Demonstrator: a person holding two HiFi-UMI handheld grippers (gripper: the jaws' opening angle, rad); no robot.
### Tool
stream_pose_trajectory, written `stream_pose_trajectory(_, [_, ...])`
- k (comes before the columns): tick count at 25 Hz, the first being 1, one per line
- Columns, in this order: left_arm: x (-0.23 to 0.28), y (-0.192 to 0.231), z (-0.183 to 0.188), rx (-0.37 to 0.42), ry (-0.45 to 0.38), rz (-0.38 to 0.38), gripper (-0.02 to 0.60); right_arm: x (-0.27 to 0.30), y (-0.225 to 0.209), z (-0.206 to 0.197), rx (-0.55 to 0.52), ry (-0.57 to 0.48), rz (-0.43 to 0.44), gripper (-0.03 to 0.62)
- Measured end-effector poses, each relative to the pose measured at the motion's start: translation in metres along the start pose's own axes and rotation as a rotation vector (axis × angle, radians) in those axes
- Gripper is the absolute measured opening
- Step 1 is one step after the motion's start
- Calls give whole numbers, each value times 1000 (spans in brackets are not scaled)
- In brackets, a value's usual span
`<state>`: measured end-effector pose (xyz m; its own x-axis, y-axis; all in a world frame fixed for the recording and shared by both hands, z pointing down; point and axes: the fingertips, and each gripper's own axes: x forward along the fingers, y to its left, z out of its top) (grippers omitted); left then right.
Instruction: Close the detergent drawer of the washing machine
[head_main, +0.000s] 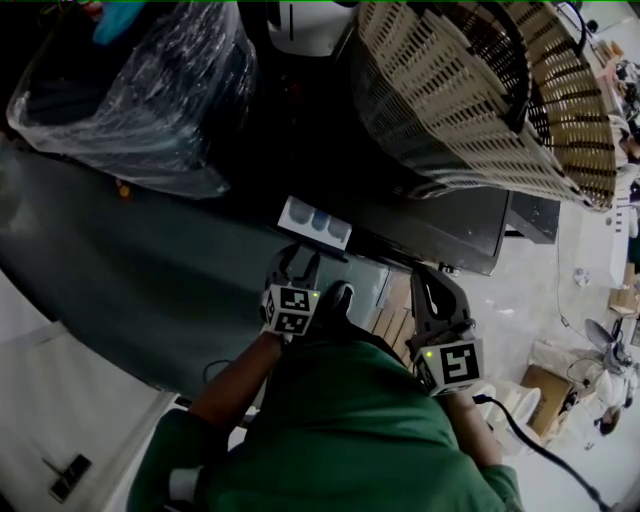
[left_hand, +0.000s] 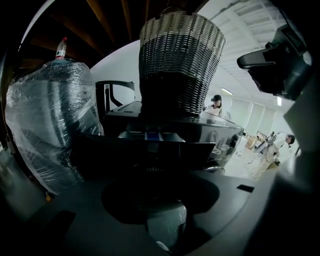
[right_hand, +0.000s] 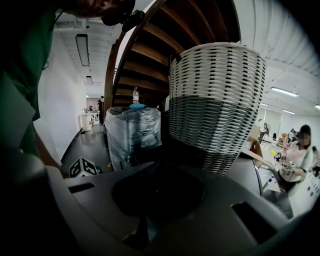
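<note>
Nearest is the person's green top (head_main: 350, 430), with a forearm reaching out on each side. The left tool (head_main: 297, 262) sits just beyond its marker cube (head_main: 290, 308). Its two fingers are spread apart and there is nothing between them. To its right and slightly nearer, the right tool (head_main: 435, 280) hangs off the right end of the machine. Its own view shows only a dark hollow where the jaws are, so I cannot tell whether they are spread or pressed together. It carries nothing that can be seen.

Just beyond the left tool's tips is the detergent drawer (head_main: 315, 222). It is pulled out from the front of the washing machine (head_main: 450, 230), with its pale compartments and a blue insert open to view from above. The drawer lies directly ahead of the left tool, a touch to the right. Its dark front panel fills the middle of the left gripper view. The tips are close to the panel, but whether they touch it cannot be made out. The right tool is well to the right of the drawer.

Farther back, on top of the machine, a woven laundry basket (head_main: 470, 90) stands on the right. A large plastic-wrapped bundle (head_main: 140, 90) stands on the left. Beyond them, the gripper views show people in a bright room.
</note>
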<state>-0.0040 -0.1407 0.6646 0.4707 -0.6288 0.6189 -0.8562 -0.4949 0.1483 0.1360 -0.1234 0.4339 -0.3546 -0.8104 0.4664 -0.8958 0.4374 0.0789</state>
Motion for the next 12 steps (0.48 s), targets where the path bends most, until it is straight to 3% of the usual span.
stream_pose_trajectory(12, [34,7,27,18,3,-29,176,20,-24,2,43,9,-27,21])
